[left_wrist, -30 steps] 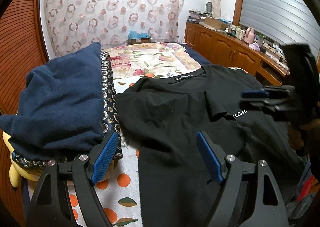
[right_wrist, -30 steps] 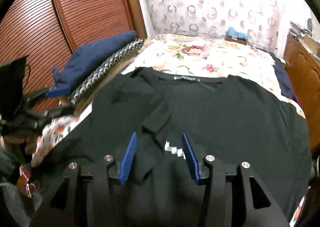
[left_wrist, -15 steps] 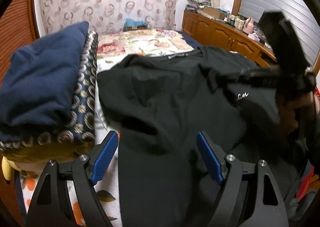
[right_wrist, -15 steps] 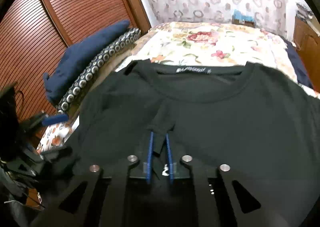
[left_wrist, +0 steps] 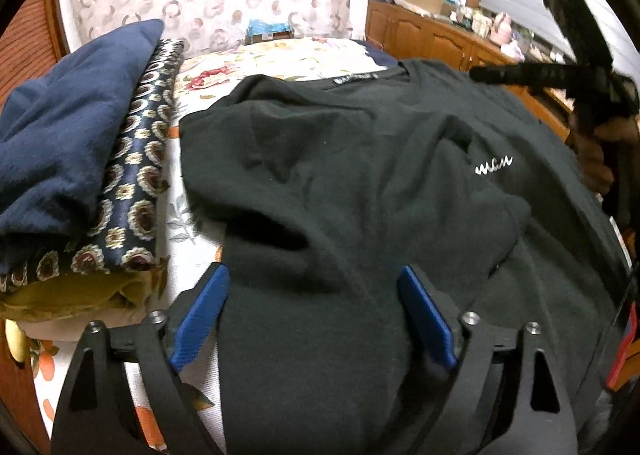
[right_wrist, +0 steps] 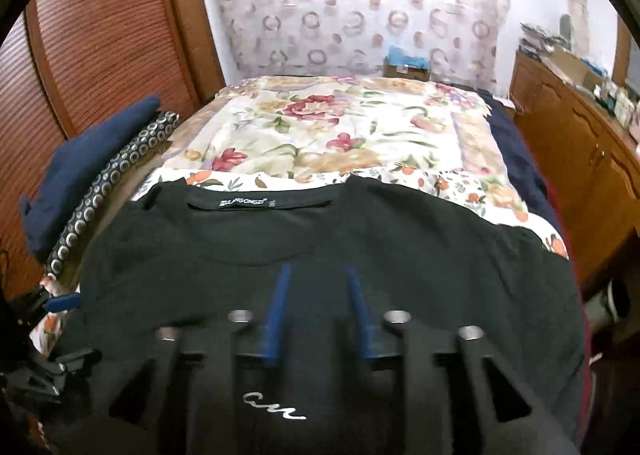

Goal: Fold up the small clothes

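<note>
You are working over a bed [right_wrist: 340,135] covered by a floral spread, red and pink blooms on cream, with an orange-fruit print sheet showing at its near edge. Behind the bed hangs a pale curtain [right_wrist: 360,3] printed with rings. A reddish-brown louvred wardrobe door [right_wrist: 100,35] fills the wall on your left; a wooden cabinet run [right_wrist: 580,143] lines your right, its top cluttered with small items too blurred to name. A small box with blue contents [right_wrist: 406,63] sits at the far end of the bed.

The black T-shirt [right_wrist: 360,239] lies spread across the near part of the bed, collar away from you, neck label facing up, white script lettering on the chest. Its left side is folded in over the body, seen in the left wrist view as a rumpled flap [left_wrist: 320,183].

Beside the shirt, on your left, sits a stack: navy fabric [left_wrist: 68,127] on top of a dark patterned cloth [left_wrist: 140,183], with a mustard-yellow layer beneath.

Your left gripper [left_wrist: 312,315] stands wide open just over the shirt's lower part, gripping nothing. Your right gripper [right_wrist: 318,311] has a narrow gap between its blue pads [right_wrist: 276,315], low over the chest below the collar; no fabric is visible between them.
</note>
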The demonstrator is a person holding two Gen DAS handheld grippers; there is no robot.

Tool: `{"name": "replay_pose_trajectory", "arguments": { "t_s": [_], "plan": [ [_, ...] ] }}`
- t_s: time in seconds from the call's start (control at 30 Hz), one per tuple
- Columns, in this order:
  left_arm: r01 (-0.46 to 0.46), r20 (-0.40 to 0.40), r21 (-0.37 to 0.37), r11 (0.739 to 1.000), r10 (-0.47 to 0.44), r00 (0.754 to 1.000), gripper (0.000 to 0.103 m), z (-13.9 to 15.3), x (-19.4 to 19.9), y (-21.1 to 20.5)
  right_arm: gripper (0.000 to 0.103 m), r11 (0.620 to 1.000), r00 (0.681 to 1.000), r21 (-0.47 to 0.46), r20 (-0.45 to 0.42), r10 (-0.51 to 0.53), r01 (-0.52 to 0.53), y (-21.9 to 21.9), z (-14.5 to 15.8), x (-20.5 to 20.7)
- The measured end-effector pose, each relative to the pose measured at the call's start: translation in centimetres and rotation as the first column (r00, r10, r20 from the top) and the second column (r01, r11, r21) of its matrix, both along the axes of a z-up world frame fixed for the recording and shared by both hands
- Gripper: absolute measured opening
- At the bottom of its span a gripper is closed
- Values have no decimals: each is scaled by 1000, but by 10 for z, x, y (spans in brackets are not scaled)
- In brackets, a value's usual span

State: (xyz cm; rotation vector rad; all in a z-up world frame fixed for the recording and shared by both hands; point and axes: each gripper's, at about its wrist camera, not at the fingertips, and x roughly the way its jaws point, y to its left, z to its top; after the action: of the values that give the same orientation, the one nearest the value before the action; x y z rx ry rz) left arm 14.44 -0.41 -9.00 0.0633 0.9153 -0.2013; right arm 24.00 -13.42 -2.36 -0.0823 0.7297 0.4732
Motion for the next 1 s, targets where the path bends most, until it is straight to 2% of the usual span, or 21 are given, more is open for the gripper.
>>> {"name": "replay_pose_trajectory", "arguments": {
  "t_s": [0.03, 0.07, 0.1, 0.2, 0.3, 0.5, 0.77, 0.87, 1.0],
  "plan": [
    [0, -6, 26, 1000, 0, 1000, 96, -2, 1, -4, 41, 1000, 1000, 5, -1, 7, -7, -1, 0, -3],
    [-4, -7, 24, 1000, 4, 1000, 97, -2, 2, -4, 47, 1000, 1000, 2, 2, 9, -9, -2, 0, -6],
    [-8, -12, 21, 1000, 9, 1000, 102, -2, 3, -3, 51, 1000, 1000, -4, 8, 7, -7, -5, -1, -10],
    [-21, -25, 12, 1000, 21, 999, 103, -4, 6, 0, 58, 1000, 1000, -13, 4, -9, 9, -18, -2, -17],
    [-21, -24, 12, 1000, 21, 999, 103, -4, 6, -1, 59, 999, 999, -27, -5, -42, 42, -38, 5, -34],
    [-21, -24, 11, 1000, 21, 999, 103, -4, 5, -1, 59, 982, 983, -42, -22, -184, 183, -97, 4, -59],
    [-20, -24, 10, 1000, 21, 1000, 103, -4, 6, 0, 59, 919, 921, -85, -21, -388, 385, -175, -1, -75],
    [-18, -27, 11, 1000, 18, 999, 103, -5, 6, 0, 59, 901, 899, -54, -59, -433, 431, -190, -10, -70],
    [-10, -49, 10, 1000, 11, 999, 103, -5, 10, 1, 59, 899, 893, 22, -123, -433, 438, -186, -21, -48]
  ]
}}
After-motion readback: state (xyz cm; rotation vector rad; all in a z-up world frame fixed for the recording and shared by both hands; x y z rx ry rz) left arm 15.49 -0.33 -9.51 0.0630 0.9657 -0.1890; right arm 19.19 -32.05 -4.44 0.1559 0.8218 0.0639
